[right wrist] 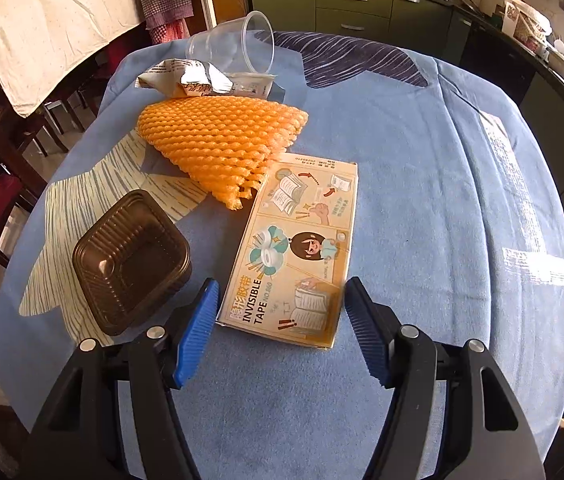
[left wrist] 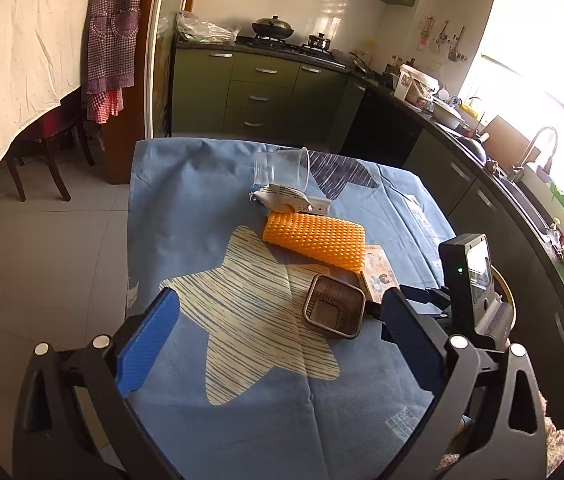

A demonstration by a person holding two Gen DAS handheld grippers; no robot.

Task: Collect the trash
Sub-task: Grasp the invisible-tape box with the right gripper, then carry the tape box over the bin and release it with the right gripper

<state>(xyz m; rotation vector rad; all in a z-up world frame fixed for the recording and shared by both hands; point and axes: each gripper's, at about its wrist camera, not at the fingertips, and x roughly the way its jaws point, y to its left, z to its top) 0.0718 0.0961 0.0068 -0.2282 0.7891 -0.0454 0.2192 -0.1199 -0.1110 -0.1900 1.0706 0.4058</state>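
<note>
Right gripper [right wrist: 280,316]: you had it spread wide at the bottom centre of the right wrist view, holding nothing, one blue pad on either side of the near end of the tape box.
Left gripper [left wrist: 282,332]: you held it just as wide and empty, low in the left wrist view, above the pale star on the blue tablecloth [right wrist: 422,160].
Tape box [right wrist: 296,248]: it lay flat at centre frame, a printed cardboard carton marked "INVISIBLE TAPE" with cartoon panels, its far corner just beside the orange net.
How the box would handle: it looked light and fairly stiff but crushable; your best hold was probably across the short near end, since a flat carton gives little edge to grip.
Foam net [right wrist: 222,140]: an orange woven sleeve left of centre, likely soft and springy; any pinch should hold it.
Brown tray [right wrist: 132,266]: a ribbed plastic tray at lower left, thin-walled; you would do best by taking its rim.
Clear cup [right wrist: 238,46]: it lay on its side at the top of the frame, likely slippery and prone to rolling.
Wrapper [right wrist: 202,80]: a crumpled white packet just in front of the cup, flimsy and light.
</note>
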